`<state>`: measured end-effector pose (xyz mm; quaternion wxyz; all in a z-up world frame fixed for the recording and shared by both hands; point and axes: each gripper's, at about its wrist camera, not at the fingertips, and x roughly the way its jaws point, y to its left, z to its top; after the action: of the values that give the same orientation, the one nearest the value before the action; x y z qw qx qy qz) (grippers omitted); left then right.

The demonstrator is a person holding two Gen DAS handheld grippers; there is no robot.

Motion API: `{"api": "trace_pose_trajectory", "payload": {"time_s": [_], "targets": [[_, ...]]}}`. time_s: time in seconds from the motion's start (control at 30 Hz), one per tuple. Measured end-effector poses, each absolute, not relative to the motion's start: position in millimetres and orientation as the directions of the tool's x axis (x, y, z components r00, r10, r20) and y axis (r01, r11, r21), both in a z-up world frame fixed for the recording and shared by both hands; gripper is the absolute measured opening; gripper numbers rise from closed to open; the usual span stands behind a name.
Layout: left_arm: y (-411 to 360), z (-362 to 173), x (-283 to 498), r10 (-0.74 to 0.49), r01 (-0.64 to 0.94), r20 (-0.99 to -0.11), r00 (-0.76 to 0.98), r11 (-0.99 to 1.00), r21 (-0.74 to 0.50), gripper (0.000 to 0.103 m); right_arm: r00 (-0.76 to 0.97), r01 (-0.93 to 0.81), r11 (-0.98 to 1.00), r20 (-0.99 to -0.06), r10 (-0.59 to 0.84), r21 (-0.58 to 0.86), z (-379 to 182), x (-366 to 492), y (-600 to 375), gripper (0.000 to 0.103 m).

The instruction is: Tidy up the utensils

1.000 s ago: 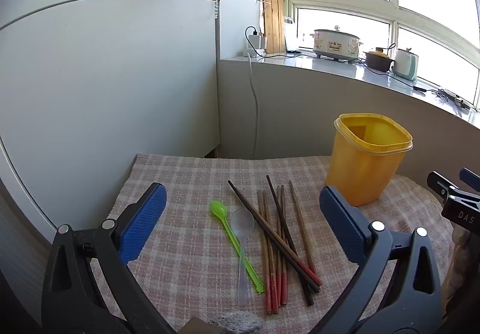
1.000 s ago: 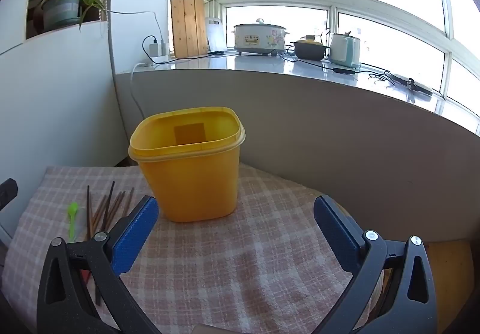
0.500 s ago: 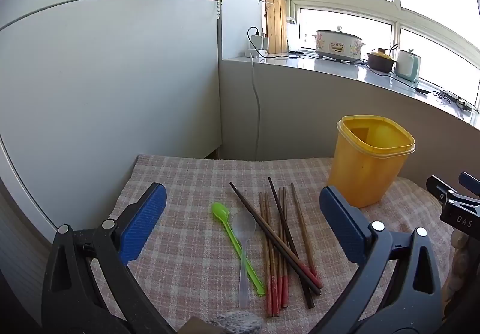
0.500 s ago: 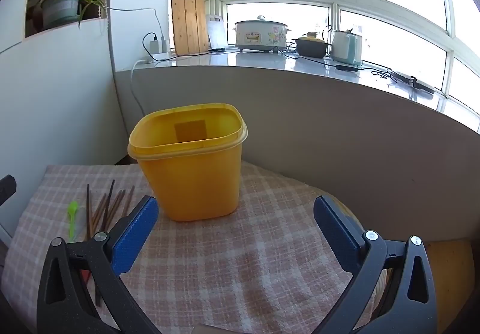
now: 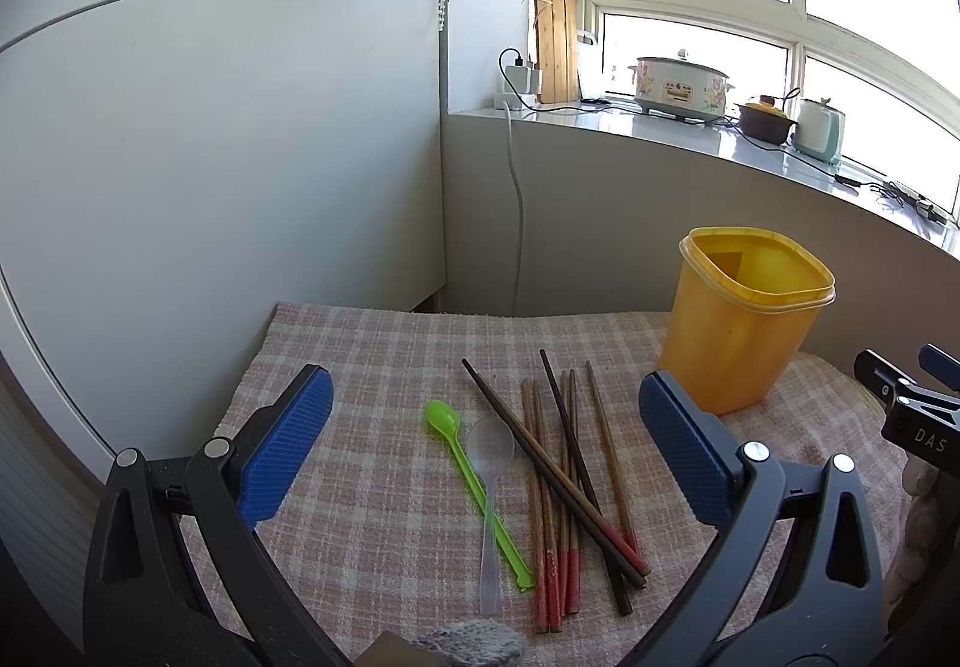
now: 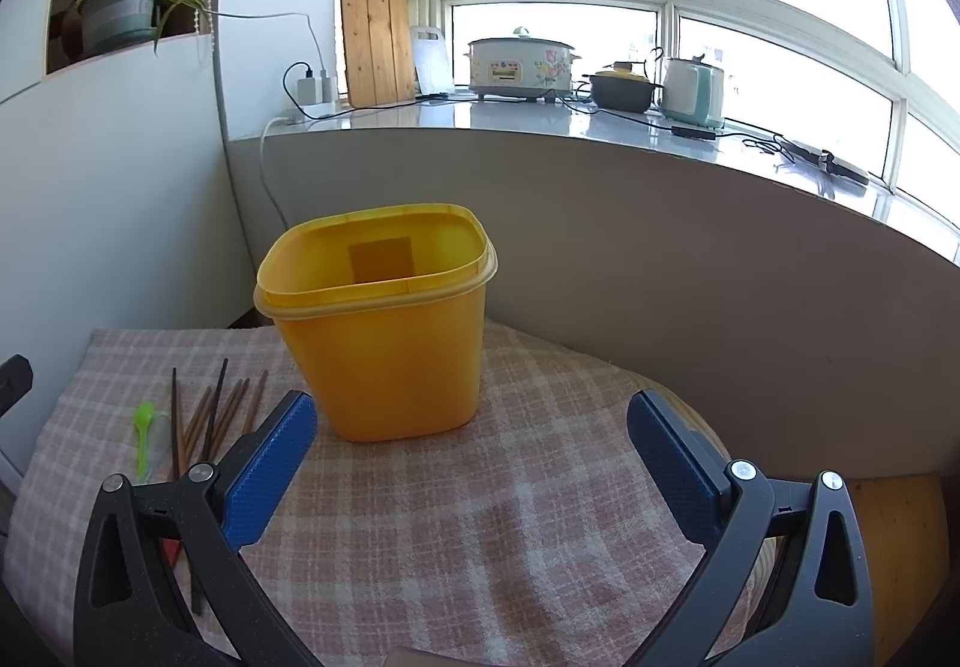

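Observation:
Several brown chopsticks [image 5: 564, 463] with red ends lie in a loose pile on the checked cloth [image 5: 372, 355]. Left of them lie a green plastic spoon [image 5: 462, 463] and a clear plastic spoon [image 5: 492, 463], crossing each other. An empty yellow tub [image 5: 744, 331] stands upright at the right rear. My left gripper [image 5: 480, 439] hovers open above the utensils, holding nothing. My right gripper [image 6: 468, 445] is open in front of the yellow tub [image 6: 384, 343], empty too. The chopsticks [image 6: 210, 415] and green spoon [image 6: 143, 436] show at its left.
A white cabinet [image 5: 210, 157] walls the left side and a grey counter wall [image 6: 660, 247] runs behind the table. On the sill stand a cooker [image 6: 519, 67], a pot and a kettle. The right gripper's tip [image 5: 906, 403] shows at the left view's right edge.
Both views have shifted only slightly; the left camera drifted a little back and the tub sits marginally lower in the right view. Both grippers stay open and nothing on the cloth has moved.

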<state>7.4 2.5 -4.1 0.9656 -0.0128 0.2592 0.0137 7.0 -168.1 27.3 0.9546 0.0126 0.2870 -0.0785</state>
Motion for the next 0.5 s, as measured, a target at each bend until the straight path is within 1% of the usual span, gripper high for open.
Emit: {"api": "trace_pose_trajectory", "payload": {"time_s": [0.5], "targets": [[2.7, -6.5, 6.7, 0.024, -0.040, -0.503, 0.864, 0.999, -0.021, 0.103, 0.826, 0.150, 0.988, -0.547, -0.138, -0.023, 29.3, 8.1, -165.1, 0.102]]}}
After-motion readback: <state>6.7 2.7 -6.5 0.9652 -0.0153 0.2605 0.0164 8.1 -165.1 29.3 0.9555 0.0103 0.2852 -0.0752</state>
